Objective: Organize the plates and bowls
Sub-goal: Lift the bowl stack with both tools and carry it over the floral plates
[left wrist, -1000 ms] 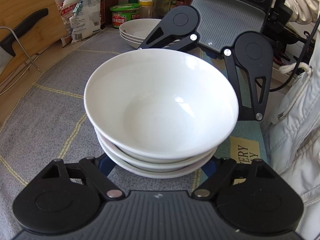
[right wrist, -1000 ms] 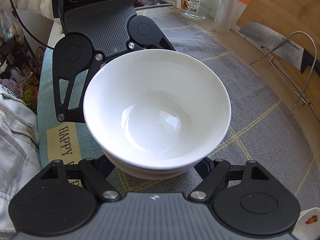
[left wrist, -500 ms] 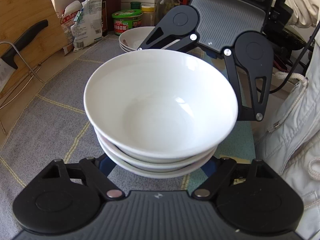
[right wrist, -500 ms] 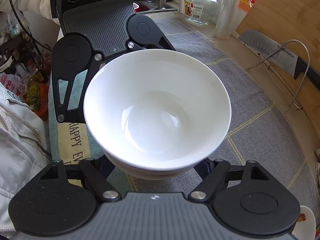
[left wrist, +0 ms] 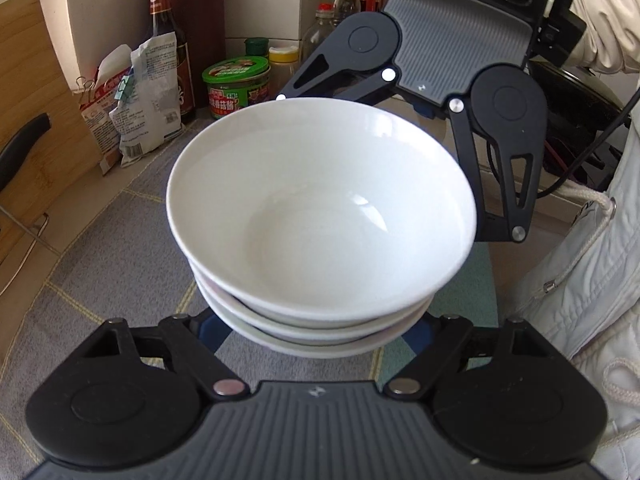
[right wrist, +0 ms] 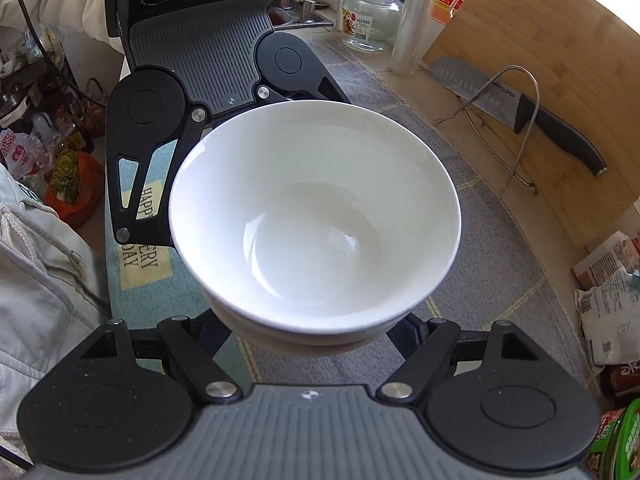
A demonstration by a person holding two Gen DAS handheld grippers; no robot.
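White porcelain fills both wrist views: you hold a stack of bowls (left wrist: 320, 216) between your two grippers, one on each side of it. Your left gripper (left wrist: 316, 332) reaches under the near side of the stack, its blue-tipped fingers (left wrist: 214, 330) spread wide and disappearing beneath the lowest bowl; the pads themselves are hidden, so you cannot tell from here whether they press on the porcelain. Straight ahead of it, across the stack, your right gripper (left wrist: 400, 104) comes in from the far side, its black arms passing behind the rim. In the right wrist view the same stack (right wrist: 316, 216) sits just ahead of your right gripper (right wrist: 316, 336), whose fingers also go out of sight under the bowls, with the left gripper (right wrist: 188, 184) opposite.

Below the stack lies a grey mat (left wrist: 112, 240) with yellow lines. Beyond your left gripper, up and to the left, stand a green-lidded jar (left wrist: 236, 86), a dark sauce bottle (left wrist: 166, 48) and a crumpled packet (left wrist: 146, 96). To the right of your right gripper a knife (right wrist: 520, 108) leans on a wire rack (right wrist: 516, 128) against a wooden board (right wrist: 560, 60). A white sleeve (left wrist: 596, 280) sits at the right of the left wrist view.
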